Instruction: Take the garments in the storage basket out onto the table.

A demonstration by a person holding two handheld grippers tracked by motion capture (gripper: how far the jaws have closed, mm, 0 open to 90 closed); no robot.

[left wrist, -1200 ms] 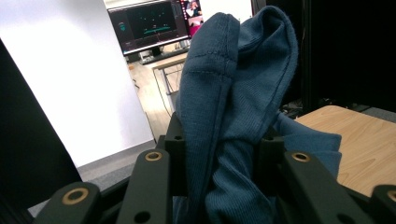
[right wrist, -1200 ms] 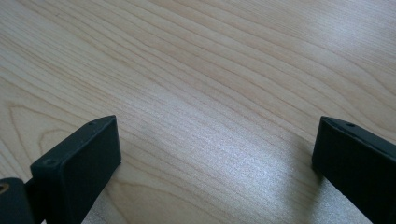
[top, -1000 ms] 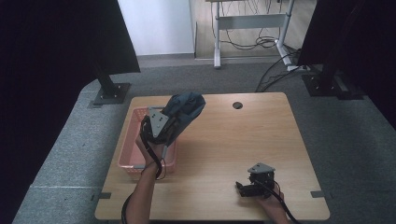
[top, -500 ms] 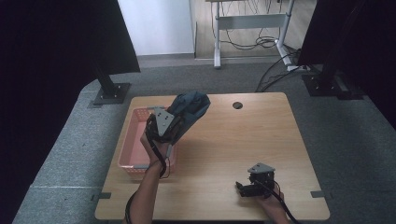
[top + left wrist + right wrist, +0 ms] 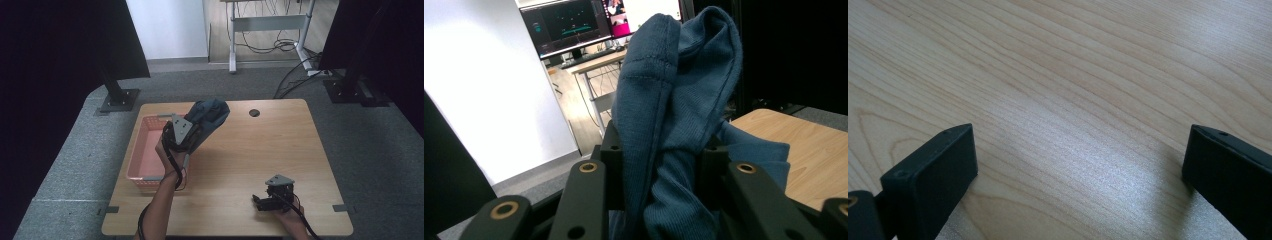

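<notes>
A dark blue cloth (image 5: 211, 113) is bunched up and held in the air over the table's left half, beside the basket. My left gripper (image 5: 196, 129) is shut on it. In the left gripper view the cloth (image 5: 674, 85) rises in folds from between the black jaws of the left gripper (image 5: 663, 152) and hides most of what lies behind. My right gripper (image 5: 257, 200) rests low near the table's front right and points left. Its jaws stand wide apart in the right gripper view, where the right gripper (image 5: 1078, 165) has only bare wood between them.
A pink plastic basket (image 5: 144, 150) sits at the left edge of the wooden table (image 5: 270, 145). A round cable hole (image 5: 254, 113) lies near the far edge. Black stands and a desk frame with cables stand on the grey carpet beyond.
The left gripper has drifted slightly right and away with the blue cloth still in it. The right gripper has stayed where it was.
</notes>
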